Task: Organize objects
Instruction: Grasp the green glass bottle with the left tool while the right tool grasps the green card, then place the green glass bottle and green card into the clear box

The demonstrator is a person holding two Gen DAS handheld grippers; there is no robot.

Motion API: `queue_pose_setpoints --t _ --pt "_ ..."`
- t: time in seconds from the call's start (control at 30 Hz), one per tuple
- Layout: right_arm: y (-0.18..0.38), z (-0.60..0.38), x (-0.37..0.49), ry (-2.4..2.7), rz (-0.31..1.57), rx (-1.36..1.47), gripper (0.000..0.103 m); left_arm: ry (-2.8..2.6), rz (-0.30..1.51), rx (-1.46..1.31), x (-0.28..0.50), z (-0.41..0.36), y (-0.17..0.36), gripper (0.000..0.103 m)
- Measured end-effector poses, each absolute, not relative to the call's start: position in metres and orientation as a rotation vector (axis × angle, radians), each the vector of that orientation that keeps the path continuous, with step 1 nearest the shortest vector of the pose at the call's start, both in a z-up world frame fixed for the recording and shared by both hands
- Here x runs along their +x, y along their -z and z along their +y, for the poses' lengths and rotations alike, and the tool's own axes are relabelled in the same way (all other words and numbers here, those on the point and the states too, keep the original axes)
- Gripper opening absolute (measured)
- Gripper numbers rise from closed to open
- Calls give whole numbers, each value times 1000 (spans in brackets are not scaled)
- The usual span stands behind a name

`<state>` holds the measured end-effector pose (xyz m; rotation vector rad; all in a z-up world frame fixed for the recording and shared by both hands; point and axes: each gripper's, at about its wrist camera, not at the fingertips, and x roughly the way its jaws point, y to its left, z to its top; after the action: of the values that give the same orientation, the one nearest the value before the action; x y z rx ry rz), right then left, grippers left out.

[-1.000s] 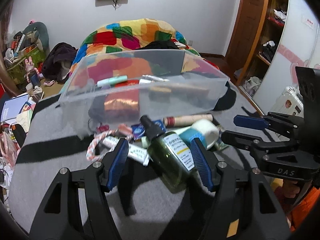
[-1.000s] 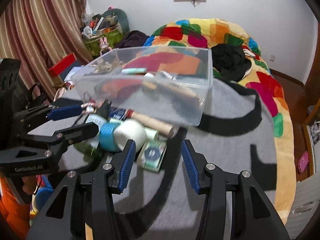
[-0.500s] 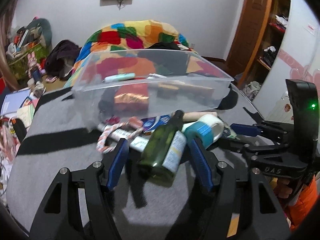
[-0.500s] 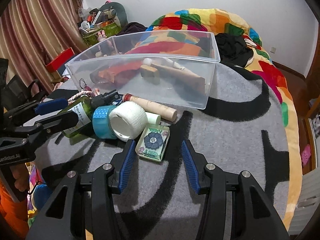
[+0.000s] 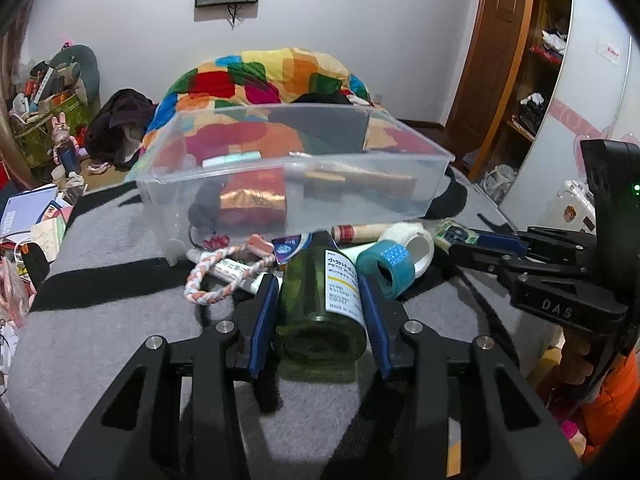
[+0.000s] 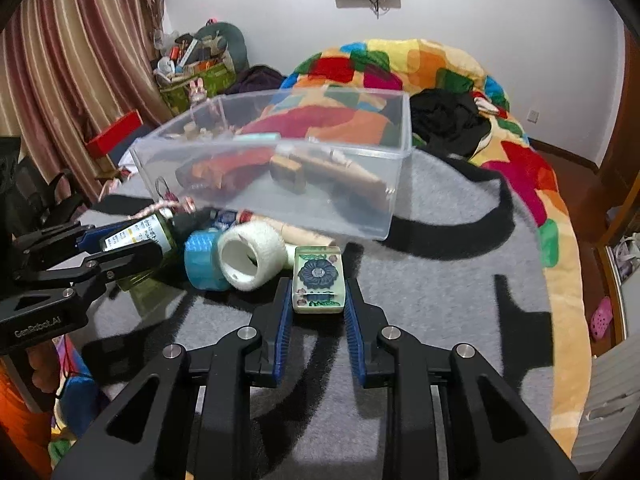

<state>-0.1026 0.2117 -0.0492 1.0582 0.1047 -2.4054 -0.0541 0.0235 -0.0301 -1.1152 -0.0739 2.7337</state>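
Dark green glass bottle with white printed label (image 5: 322, 300): lower centre of the left view, lying base-first, clamped across its body by the left gripper (image 5: 319, 294). Probably heavy, smooth, breakable; mid-body hold suits. Flat green flower-printed rectangular tile (image 6: 318, 279): centre of right view, pinched edgewise by the right gripper (image 6: 318, 306). Clear plastic bin (image 5: 400, 200) behind.

Bare grey blanket (image 6: 440, 300) lay open across the right of the right wrist frame. At centre, the clear bin (image 6: 280, 184) walled off the way ahead, with the white roll (image 6: 252, 256), blue tape (image 6: 202, 260) and green bottle (image 5: 320, 304) crowding its near side.
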Motion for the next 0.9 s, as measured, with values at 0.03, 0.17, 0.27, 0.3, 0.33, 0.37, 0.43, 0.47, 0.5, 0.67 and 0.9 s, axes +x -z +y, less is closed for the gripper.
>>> queue_pose_setpoints --t 0.03,0.17,0.27,0.3,0.33,0.37,0.43,0.47,0.5,0.67,0.9 --pt "43 214 -101 2414 94 1038 22 -2740 -78 -1105 -53 22 27 41" --pt "22 216 -98 2435 69 967 22 -2764 -90 -1050 -49 19 12 41" --pt "7 214 -98 2450 61 912 22 -2790 -87 -993 -47 18 -3 41" --pt "2 213 -98 2455 62 895 22 -2796 -88 -976 -47 17 -7 41" --pt "-3 210 -100 2462 66 876 22 -2806 -91 -950 -47 16 -14 41" --pt "-7 209 -102 2467 69 862 22 -2815 -91 -934 -48 15 -19 41" --pt "-14 204 -106 2480 77 837 22 -2837 -90 -899 -50 12 -29 41" --pt "-17 201 -108 2484 79 829 22 -2848 -93 -880 -52 10 -34 41" --pt "-19 198 -111 2485 78 825 22 -2859 -95 -862 -55 8 -39 41" --pt "-17 182 -137 2447 66 877 22 -2880 -110 -871 -77 -2 -44 41" --pt "-1 166 -177 2395 69 1004 22 -2857 -147 -994 -121 -9 -30 41"
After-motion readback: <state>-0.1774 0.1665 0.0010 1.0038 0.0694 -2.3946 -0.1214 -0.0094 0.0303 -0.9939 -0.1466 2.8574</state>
